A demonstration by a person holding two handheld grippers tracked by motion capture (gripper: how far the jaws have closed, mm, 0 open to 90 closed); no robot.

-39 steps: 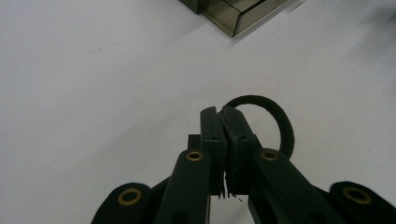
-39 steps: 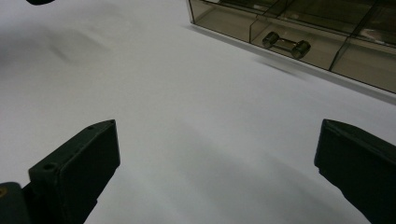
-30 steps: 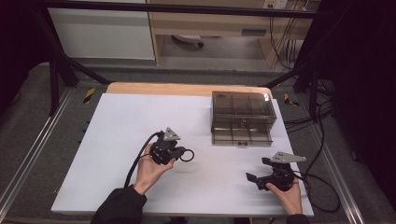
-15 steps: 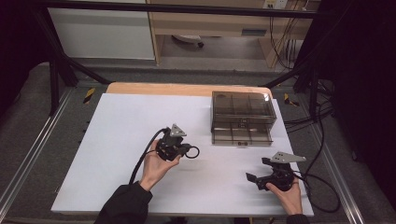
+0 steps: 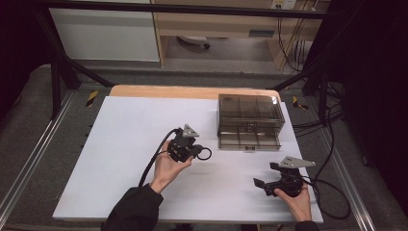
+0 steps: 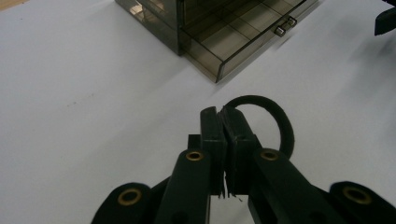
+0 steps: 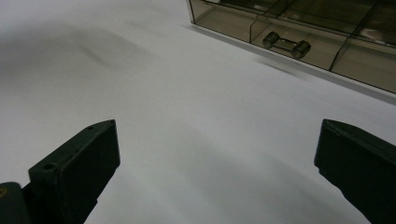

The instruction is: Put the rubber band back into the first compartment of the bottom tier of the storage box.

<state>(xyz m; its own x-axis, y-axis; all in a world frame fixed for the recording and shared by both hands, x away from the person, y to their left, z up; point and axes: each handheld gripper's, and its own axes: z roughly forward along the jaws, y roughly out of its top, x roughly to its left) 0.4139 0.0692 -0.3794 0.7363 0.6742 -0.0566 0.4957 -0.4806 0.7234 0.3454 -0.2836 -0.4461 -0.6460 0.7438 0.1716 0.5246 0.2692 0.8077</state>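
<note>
A black elastic ring (image 6: 280, 126) hangs out to the side of my left gripper (image 6: 223, 116), whose jaws are shut on one edge of it. In the high view that left gripper (image 5: 196, 153) is held above the middle of the white table, the ring (image 5: 205, 154) sticking out toward a smoky clear drawer box (image 5: 249, 113). The box's lower drawer (image 5: 248, 139) is pulled out, with a small metal handle (image 7: 286, 44) on its front. My right gripper (image 5: 265, 175) rests near the front right of the table, open with nothing between its jaws (image 7: 217, 140).
The white table top (image 5: 120, 144) runs left and forward of the box, with a wooden strip (image 5: 159, 91) along its far edge. Cables (image 5: 327, 185) trail off the right side. Metal rails border the table on both sides.
My left hand has carried the ring to the right, closer to the drawer box. The right gripper has not moved.
</note>
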